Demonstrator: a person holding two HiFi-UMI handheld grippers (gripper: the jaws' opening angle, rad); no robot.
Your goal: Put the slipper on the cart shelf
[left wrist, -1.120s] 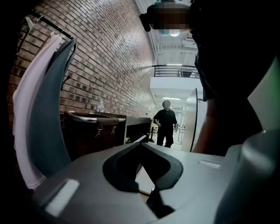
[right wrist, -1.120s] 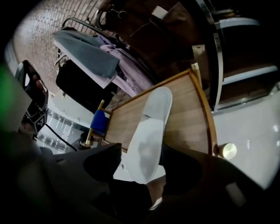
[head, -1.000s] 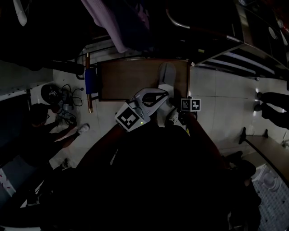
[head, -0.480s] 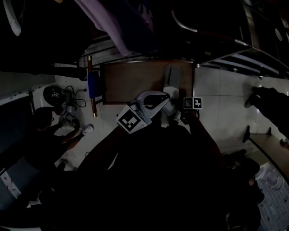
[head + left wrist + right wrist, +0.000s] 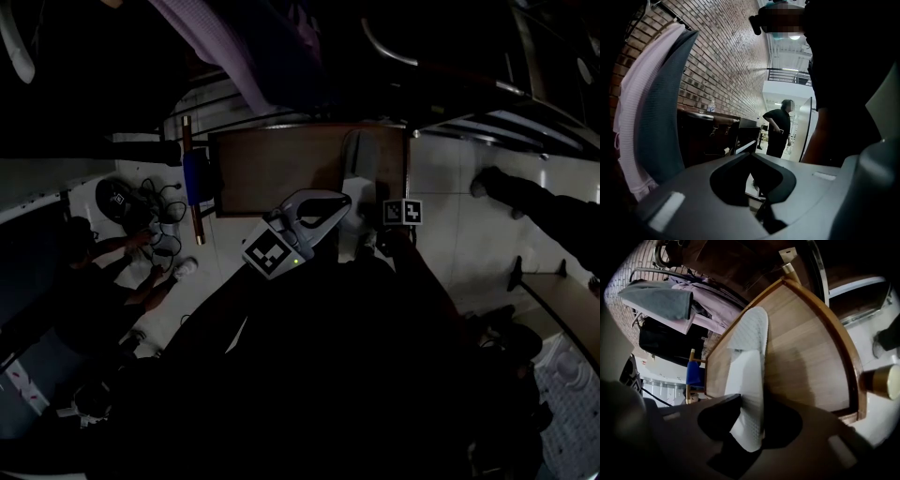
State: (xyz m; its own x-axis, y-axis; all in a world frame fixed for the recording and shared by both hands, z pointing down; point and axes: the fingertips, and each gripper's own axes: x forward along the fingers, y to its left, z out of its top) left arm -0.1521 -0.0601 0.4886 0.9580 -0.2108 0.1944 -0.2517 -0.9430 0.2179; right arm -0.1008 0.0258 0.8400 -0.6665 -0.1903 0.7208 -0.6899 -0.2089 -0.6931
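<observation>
Over cart shelf [image 5: 806,357], right gripper [image 5: 752,404] clamps slipper [image 5: 750,338]; left gripper [image 5: 751,155] closed, empty.

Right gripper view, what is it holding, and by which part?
The right gripper holds the white textured slipper by its near end, turned on edge.

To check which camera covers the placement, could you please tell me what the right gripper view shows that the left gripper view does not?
Only the right gripper view shows the white slipper clamped in the right gripper, with the cart's wooden shelf behind it and a brass post cap at the side. Only the left gripper view shows the left gripper, its jaws together with nothing between them, and a person in black standing far off. Both show the brick wall and hanging clothes.
</observation>
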